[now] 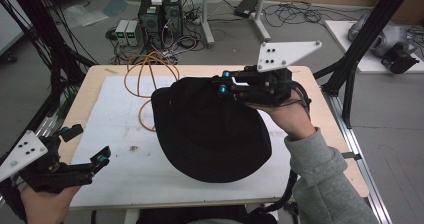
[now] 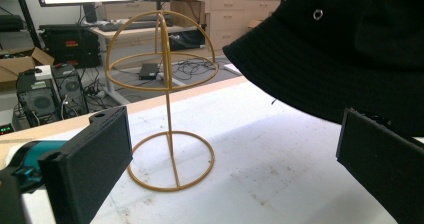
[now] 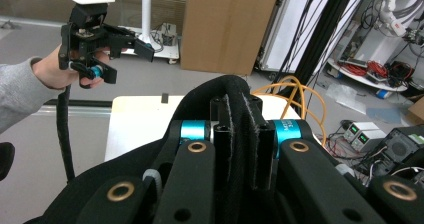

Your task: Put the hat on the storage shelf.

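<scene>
A black bucket hat [image 1: 210,129] hangs tilted over the white mat [image 1: 120,134], its upper brim pinched by my right gripper [image 1: 222,82], which is shut on it. In the right gripper view the jaws [image 3: 240,129] press a fold of the hat's brim [image 3: 200,99] between them. An orange wire hat stand [image 1: 150,74] rises behind the hat, partly hidden by it. My left gripper [image 1: 89,144] is open at the table's near left corner with nothing between its jaws. Its own view looks past the open gripper [image 2: 235,154] at the stand [image 2: 165,84] and the hat [image 2: 350,44].
The wooden table [image 1: 95,79] carries the mat. On the floor beyond it sit computer towers [image 1: 160,14] and tangled cables. Black frame posts [image 1: 365,39] stand at the right. The left gripper [image 3: 125,61] appears far off in the right gripper view.
</scene>
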{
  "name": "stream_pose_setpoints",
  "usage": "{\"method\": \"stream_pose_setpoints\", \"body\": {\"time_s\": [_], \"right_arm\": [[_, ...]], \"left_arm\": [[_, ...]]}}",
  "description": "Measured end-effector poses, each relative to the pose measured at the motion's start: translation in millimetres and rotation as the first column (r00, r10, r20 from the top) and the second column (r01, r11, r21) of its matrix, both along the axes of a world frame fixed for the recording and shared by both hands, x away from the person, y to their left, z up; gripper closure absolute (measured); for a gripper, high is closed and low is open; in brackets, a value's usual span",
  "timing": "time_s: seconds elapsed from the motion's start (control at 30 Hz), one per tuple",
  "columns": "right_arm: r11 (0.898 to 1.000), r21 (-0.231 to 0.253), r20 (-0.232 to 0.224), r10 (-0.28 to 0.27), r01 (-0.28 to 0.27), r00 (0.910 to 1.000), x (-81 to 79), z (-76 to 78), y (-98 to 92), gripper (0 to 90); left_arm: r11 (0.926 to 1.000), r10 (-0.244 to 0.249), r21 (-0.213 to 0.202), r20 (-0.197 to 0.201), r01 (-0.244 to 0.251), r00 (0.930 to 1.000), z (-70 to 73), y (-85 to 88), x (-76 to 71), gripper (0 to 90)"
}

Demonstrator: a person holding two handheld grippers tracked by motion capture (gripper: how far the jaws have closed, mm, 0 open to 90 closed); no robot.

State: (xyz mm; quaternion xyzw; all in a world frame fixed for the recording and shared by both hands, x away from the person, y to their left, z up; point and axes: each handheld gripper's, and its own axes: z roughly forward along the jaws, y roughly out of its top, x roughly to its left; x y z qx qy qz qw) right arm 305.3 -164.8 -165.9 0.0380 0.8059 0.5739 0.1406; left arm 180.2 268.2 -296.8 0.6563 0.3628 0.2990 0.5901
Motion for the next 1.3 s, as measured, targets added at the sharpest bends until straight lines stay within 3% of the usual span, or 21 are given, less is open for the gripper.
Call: {"method": "stream_pose_setpoints", "body": {"time_s": [0.2, 0.63, 0.73, 0.93, 1.3], "right_arm": [[1.000, -0.021, 0.014, 0.005, -0.005, 0.9999, 4.5, 12.6, 11.4, 84.7], [1.000, 0.004, 0.015, 0.015, -0.015, 0.9998, 28.1, 34.5, 24.8, 84.7], [1.000, 0.005, 0.017, 0.018, -0.019, 0.9997, 33.8, 41.4, 31.6, 84.6], [1.000, 0.006, 0.026, 0.018, -0.018, 0.9995, 51.0, 53.7, 51.7, 84.7], [1.000, -0.018, 0.050, 0.017, -0.016, 0.9986, 84.0, 71.3, 95.7, 84.6]], "left_arm": [[1.0000, 0.002, -0.004, -0.003, -0.002, 1.0000, -1.0, 1.9, -2.2, 1.7], [1.0000, -0.001, -0.004, -0.008, 0.001, 1.0000, 0.4, -0.9, -7.4, 1.7], [0.9995, -0.010, 0.032, -0.006, 0.010, 0.9999, 4.5, -11.5, -9.5, 1.7], [0.9984, -0.042, 0.039, -0.008, 0.042, 0.9991, 7.3, -23.7, -12.1, 1.7], [0.9985, -0.049, 0.020, -0.021, 0.050, 0.9986, 5.2, -21.3, -14.5, 1.7]]}}
